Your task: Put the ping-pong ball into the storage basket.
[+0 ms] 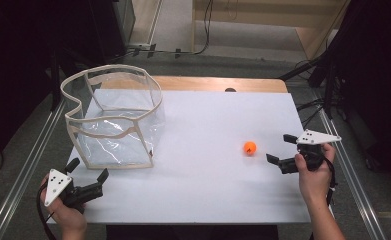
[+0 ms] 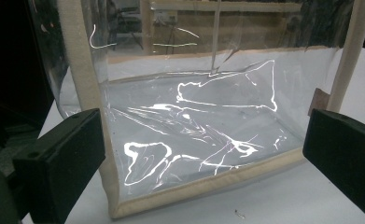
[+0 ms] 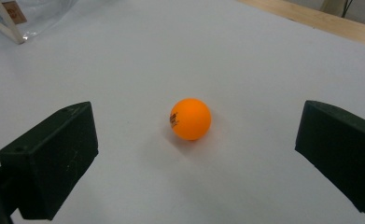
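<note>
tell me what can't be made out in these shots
- Print on the orange ball: right gripper view, dark marks too small and turned aside to read.
- Label on the clear bag: left gripper view, partly behind the right jaw; in the high view too small.
- Dark spot at the table's far edge: high view, too small to identify.

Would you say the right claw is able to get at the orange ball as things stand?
Probably yes. The right claw is open and faces the orange ball, which lies on bare white table just ahead of it. In the right gripper view the ball sits between the jaws' lines with nothing in between.
</note>
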The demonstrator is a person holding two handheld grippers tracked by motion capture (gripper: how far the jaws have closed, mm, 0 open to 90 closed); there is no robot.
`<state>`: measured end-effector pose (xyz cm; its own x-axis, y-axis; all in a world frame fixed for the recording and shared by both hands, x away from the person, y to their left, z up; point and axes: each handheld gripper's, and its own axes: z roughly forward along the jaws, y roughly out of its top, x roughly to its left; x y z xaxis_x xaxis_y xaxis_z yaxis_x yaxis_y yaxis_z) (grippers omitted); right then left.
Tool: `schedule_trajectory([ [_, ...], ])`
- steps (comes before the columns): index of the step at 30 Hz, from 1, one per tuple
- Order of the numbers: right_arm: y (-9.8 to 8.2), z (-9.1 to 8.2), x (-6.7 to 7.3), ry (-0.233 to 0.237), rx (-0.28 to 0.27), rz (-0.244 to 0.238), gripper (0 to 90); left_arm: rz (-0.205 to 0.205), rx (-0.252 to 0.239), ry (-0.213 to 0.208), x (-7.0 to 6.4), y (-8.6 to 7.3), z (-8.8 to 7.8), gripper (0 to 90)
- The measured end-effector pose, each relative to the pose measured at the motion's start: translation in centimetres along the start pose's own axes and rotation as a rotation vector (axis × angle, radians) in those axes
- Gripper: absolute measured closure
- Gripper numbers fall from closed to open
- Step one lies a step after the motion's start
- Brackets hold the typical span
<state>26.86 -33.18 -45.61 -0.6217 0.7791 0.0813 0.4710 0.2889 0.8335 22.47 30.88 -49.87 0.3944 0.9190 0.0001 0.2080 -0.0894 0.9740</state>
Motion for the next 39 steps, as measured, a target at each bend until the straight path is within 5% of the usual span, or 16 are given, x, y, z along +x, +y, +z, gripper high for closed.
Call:
schedule_trajectory([
  [39,2.8,4.8,-0.1,0.057,0.156,-0.046,0.0,0.0,-0.001,-0.003,0.0,0.0,0.0,0.0],
])
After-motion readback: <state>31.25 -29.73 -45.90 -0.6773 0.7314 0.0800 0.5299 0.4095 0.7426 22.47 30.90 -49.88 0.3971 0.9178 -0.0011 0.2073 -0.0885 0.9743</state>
